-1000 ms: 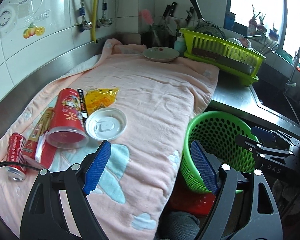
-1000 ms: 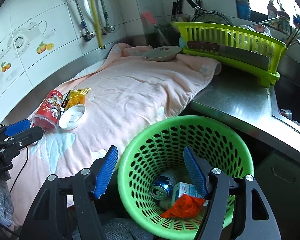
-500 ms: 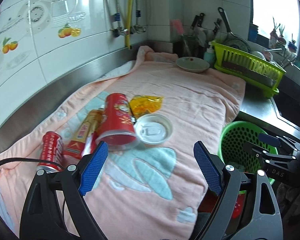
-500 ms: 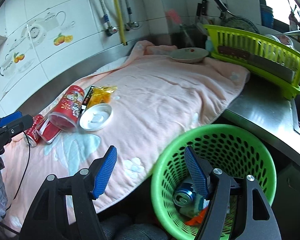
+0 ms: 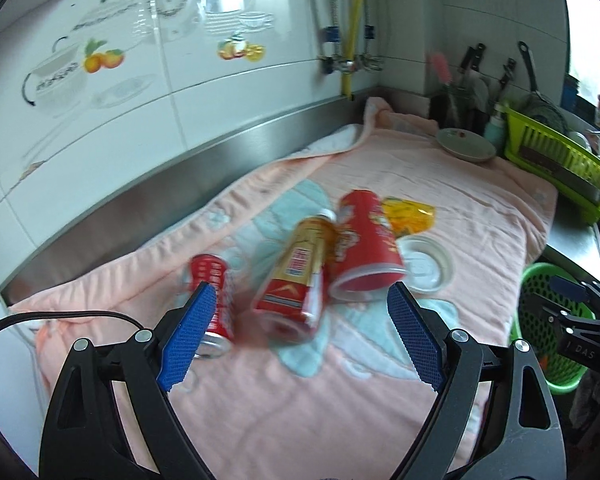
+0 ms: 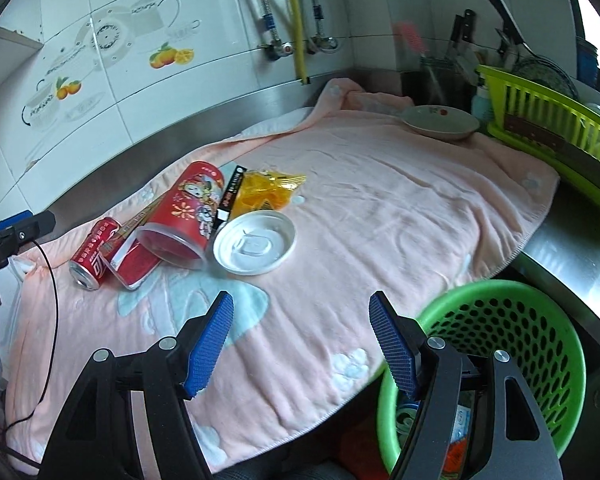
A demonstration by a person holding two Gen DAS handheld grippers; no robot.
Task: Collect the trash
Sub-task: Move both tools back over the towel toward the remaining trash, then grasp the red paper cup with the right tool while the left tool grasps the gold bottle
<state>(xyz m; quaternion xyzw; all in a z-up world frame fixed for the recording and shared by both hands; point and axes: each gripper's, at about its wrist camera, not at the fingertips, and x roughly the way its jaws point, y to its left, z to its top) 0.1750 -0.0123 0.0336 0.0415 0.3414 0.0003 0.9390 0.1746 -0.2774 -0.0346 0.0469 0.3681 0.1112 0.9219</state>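
On the surface we list a pink towel [image 6: 380,208] bearing a red can [image 6: 94,252], a red-and-gold packet [image 5: 300,276], a red cup [image 6: 188,212] on its side, a white lid [image 6: 254,242] and a yellow wrapper [image 6: 270,194]. Our left tool [image 5: 298,340], jaws just widened, gapes empty above the can and packet. Our right tool [image 6: 302,344] stands open, empty, beside the green basket [image 6: 540,344].

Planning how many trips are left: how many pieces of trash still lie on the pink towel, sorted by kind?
Cans: 1, the small red drink can
Cups: 1, the tall red paper cup lying on its side
Lids: 1, the round white plastic lid
Wrappers and packets: 3, the red-and-gold packet, the crumpled yellow wrapper, the thin black-and-white packet
Total: 6
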